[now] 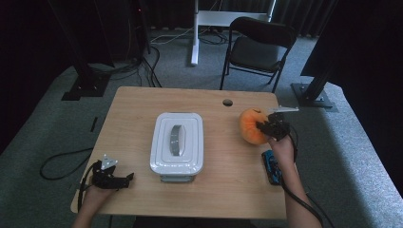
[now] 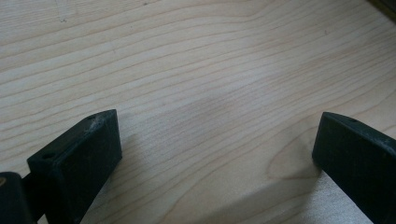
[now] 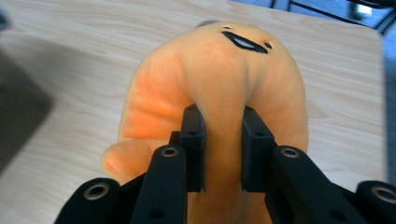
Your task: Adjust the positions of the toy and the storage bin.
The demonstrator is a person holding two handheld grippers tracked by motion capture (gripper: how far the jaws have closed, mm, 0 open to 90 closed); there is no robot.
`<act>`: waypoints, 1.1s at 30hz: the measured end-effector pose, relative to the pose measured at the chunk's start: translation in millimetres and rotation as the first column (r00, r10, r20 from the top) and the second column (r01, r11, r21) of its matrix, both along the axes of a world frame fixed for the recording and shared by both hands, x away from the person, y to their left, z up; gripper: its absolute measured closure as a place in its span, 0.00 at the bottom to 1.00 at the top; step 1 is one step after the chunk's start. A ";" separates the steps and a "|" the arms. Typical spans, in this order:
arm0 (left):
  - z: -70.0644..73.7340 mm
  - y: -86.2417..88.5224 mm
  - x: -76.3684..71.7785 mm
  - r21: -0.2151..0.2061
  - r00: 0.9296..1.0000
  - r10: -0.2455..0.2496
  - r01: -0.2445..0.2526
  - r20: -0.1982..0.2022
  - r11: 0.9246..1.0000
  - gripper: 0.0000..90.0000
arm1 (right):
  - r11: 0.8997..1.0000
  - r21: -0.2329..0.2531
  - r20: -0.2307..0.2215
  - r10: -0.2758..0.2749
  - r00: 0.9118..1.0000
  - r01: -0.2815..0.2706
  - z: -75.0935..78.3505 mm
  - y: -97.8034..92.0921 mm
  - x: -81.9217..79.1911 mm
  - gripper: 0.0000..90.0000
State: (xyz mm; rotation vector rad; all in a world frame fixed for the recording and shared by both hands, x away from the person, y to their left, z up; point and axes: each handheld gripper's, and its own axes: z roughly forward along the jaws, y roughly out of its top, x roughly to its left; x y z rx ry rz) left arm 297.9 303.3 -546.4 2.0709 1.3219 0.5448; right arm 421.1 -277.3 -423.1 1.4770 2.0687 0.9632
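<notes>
An orange plush toy (image 1: 252, 125) with a stitched face sits at the right side of the wooden table (image 1: 133, 109). My right gripper (image 1: 264, 126) is shut on it, and in the right gripper view a fold of the orange plush toy (image 3: 219, 74) is pinched between the two black jaws of that gripper (image 3: 223, 122). A white lidded container (image 1: 177, 141) with a grey handle stands in the middle of the table. My left gripper (image 1: 128, 177) rests at the front left corner; its jaws stand wide apart over bare wood, the gripper (image 2: 217, 128) open with nothing between.
A small blue object (image 1: 272, 166) lies on the table under my right forearm. A round cable hole (image 1: 227, 102) is near the far edge. Beyond the table stand a black folding chair (image 1: 259, 47) and a white stand leg (image 1: 195, 33).
</notes>
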 end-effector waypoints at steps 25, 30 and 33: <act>0.0 -0.1 -0.3 0.001 1.000 0.002 -0.002 0.000 1.000 0.02 | 0.987 -0.023 -0.070 -0.162 0.984 0.161 -42.4 -56.4 27.4 0.77; 0.1 -0.1 -0.3 0.000 1.000 0.002 -0.002 0.000 1.000 0.02 | 0.990 -0.021 -0.083 -0.137 0.987 0.136 -37.6 -55.1 23.2 0.54; 0.1 -0.5 -0.5 -0.002 1.000 0.009 -0.009 -0.001 1.000 0.02 | 0.990 0.000 -0.070 -0.139 0.988 0.139 -33.7 -56.6 19.2 0.41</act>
